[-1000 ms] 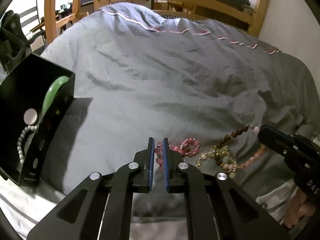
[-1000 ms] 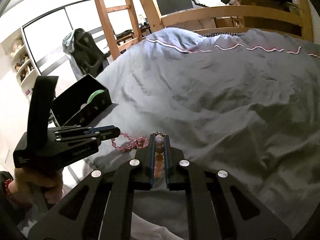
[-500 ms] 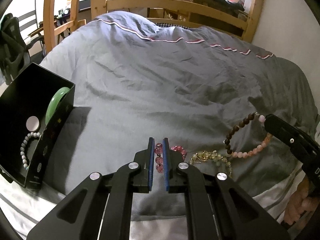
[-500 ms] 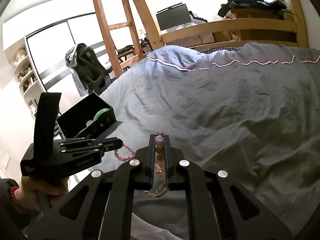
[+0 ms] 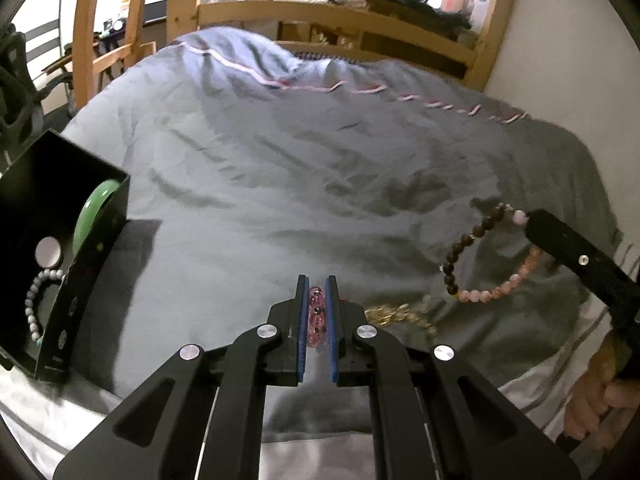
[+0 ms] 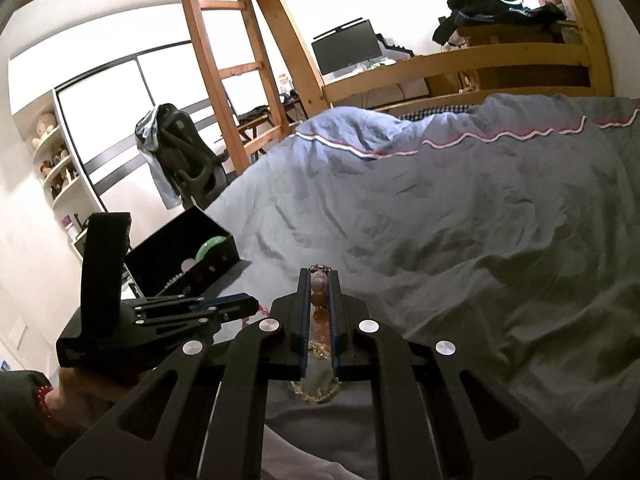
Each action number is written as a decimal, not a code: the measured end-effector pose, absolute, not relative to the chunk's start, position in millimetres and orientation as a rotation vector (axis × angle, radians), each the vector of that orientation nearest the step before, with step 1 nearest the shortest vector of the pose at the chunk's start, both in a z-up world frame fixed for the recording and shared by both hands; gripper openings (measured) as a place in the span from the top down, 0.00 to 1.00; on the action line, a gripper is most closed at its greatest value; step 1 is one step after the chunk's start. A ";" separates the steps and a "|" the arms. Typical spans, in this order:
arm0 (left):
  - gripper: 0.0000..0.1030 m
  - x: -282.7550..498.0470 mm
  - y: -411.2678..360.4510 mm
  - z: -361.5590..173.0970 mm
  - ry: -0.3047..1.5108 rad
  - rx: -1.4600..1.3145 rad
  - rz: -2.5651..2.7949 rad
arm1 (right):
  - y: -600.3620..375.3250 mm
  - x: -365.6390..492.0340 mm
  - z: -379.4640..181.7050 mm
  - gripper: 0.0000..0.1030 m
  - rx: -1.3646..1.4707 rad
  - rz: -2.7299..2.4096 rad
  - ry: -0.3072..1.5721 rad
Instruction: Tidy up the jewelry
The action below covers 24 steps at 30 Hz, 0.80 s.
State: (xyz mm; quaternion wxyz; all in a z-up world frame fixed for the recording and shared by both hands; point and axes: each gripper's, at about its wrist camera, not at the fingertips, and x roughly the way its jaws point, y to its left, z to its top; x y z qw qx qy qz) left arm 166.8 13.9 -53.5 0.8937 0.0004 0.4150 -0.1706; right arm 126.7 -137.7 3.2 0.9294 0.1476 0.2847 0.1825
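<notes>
My left gripper point(image 5: 317, 280) is shut on a pink bead bracelet point(image 5: 316, 312), lifted above the grey duvet. My right gripper point(image 6: 319, 274) is shut on a brown and pink bead bracelet point(image 5: 472, 264) that hangs in the air at the right of the left wrist view; its beads point(image 6: 319, 296) show between the fingers. A gold chain point(image 5: 396, 316) lies on the duvet below, also seen in the right wrist view point(image 6: 316, 392). A black jewelry box point(image 5: 60, 240) at the left holds a green bangle point(image 5: 94, 208) and a white bead bracelet point(image 5: 36, 300).
The grey duvet point(image 5: 300, 160) covers the bed. A wooden bed frame point(image 5: 340, 16) and ladder point(image 6: 224, 68) stand behind. The box also shows in the right wrist view point(image 6: 180, 256), beyond the left gripper point(image 6: 256, 302). An office chair point(image 6: 180, 164) stands past the bed.
Both grippers have risen from the duvet, each with its bracelet. The pink bracelet has left the duvet. The gold chain stays lying there.
</notes>
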 end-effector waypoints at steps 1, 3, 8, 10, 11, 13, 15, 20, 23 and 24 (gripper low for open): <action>0.92 164.4 12.7 -50.4 0.844 -0.003 -0.374 | -138.9 125.9 5.2 0.91 0.306 0.374 0.576; 0.92 160.9 9.6 -46.6 0.824 -0.006 -0.404 | -141.3 124.7 8.3 0.91 0.314 0.373 0.567; 0.49 158.1 -1.7 -50.3 0.851 0.000 -0.471 | -145.8 124.7 10.8 0.91 0.327 0.368 0.560; 0.35 156.8 -7.4 -54.9 0.859 0.034 -0.463 | -146.5 124.8 10.8 0.91 0.329 0.367 0.561; 0.35 156.9 -9.9 -57.5 0.870 0.048 -0.462 | -146.3 124.9 10.9 0.91 0.328 0.366 0.561; 0.35 158.4 -14.5 -64.1 0.899 0.066 -0.464 | -146.0 125.1 10.8 0.91 0.328 0.366 0.562; 0.35 160.1 -17.2 -69.9 0.923 0.085 -0.460 | -146.1 125.1 10.8 0.91 0.328 0.366 0.561; 0.66 166.6 -16.8 -84.8 0.976 0.118 -0.421 | -145.9 125.7 10.8 0.91 0.329 0.365 0.564; 0.95 175.5 -7.1 -94.0 1.021 0.089 -0.393 | -145.7 125.7 10.5 0.91 0.330 0.365 0.568; 0.98 177.9 -3.2 -95.1 1.024 0.078 -0.375 | -145.7 125.8 10.5 0.91 0.330 0.366 0.568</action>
